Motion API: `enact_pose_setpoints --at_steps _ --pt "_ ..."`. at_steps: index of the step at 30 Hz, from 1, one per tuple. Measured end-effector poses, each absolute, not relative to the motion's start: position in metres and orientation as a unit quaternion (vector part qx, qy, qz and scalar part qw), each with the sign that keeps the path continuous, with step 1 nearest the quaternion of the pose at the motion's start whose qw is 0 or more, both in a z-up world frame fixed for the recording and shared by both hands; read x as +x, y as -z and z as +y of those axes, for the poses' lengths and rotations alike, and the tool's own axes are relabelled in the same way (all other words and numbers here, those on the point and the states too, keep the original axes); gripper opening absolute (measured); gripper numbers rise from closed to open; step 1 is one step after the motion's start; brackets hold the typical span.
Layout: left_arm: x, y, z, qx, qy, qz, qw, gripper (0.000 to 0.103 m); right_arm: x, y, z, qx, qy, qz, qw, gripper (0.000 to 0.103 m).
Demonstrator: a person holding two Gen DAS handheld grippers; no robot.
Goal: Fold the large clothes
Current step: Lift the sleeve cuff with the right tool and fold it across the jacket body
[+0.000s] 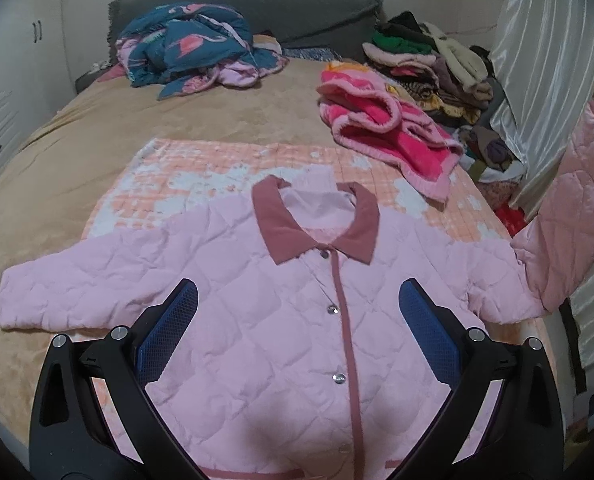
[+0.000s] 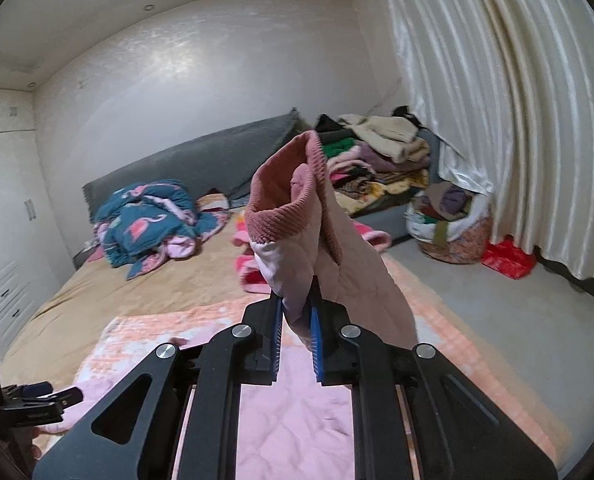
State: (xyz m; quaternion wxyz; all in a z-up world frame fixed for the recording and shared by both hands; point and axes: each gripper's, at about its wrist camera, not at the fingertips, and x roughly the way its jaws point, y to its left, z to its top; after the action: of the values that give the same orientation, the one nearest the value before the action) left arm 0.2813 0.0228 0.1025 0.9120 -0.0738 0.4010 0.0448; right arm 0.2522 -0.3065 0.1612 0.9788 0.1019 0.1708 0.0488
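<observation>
Right tool [image 2: 296,320]: clamped shut on the right sleeve [image 2: 321,240] of the pink jacket [image 1: 281,320], near the cuff [image 2: 273,220]. Sleeve lifted clear of the bed, cuff standing above the pads; likely raised so as to be carried across the jacket front for the first fold. Grip near the sleeve end gives control of its whole length.

Left tool [image 1: 297,312]: jaws wide apart, nothing between them, hovering above the jacket chest. Probably held ready to pin or grasp the cloth while the sleeve comes over.

Jacket position: spread face up on a checked blanket [image 1: 217,168] at the near end of the bed [image 1: 77,132], collar [image 1: 317,224] away from the tools, front buttoned. Flat spread suits folding; left sleeve [image 1: 57,288] lying out straight on the bed.

Count:
- Tools: two.
- Jackets being folded: one.
- Sleeves: two, one raised, one flat.
- Buttons visible on the front: three clearly, a fourth probable near the hem.
- Bundled flamingo quilt [image 1: 189,52] at the headboard: one.
- Bright pink fleece garment [image 1: 385,128] beyond the jacket: one.
- Stack of clothes [image 1: 429,60] by the curtain [image 1: 545,80]: one, pieces not countable.
- Bag of clothes [image 2: 449,220] on the floor: one.
</observation>
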Motion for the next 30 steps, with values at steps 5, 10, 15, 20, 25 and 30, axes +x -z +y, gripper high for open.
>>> enact_pose_setpoints --at_steps 5,10,15,20,25,30 --pt "0.281 -0.114 0.039 -0.083 -0.048 0.392 0.915 0.094 0.260 -0.168 -0.272 0.095 -0.081 0.172 0.977 0.011" --pt "0.282 -0.125 0.060 -0.107 -0.052 0.383 0.916 0.094 0.269 -0.168 -0.242 0.090 -0.106 0.177 0.974 0.011" --pt "0.280 -0.132 0.075 -0.125 -0.050 0.373 0.918 0.094 0.274 -0.166 -0.212 0.079 -0.131 0.180 0.972 0.011" --pt "0.277 -0.132 0.092 -0.154 -0.046 0.374 0.914 0.094 0.279 -0.159 -0.187 0.074 -0.151 0.188 0.968 0.011" --pt "0.278 -0.133 0.104 -0.154 -0.050 0.368 0.915 0.094 0.288 -0.150 -0.165 0.071 -0.169 0.197 0.963 0.011" --pt "0.277 -0.128 0.116 -0.173 -0.042 0.376 0.910 0.094 0.291 -0.135 -0.140 0.067 -0.185 0.211 0.958 0.011"
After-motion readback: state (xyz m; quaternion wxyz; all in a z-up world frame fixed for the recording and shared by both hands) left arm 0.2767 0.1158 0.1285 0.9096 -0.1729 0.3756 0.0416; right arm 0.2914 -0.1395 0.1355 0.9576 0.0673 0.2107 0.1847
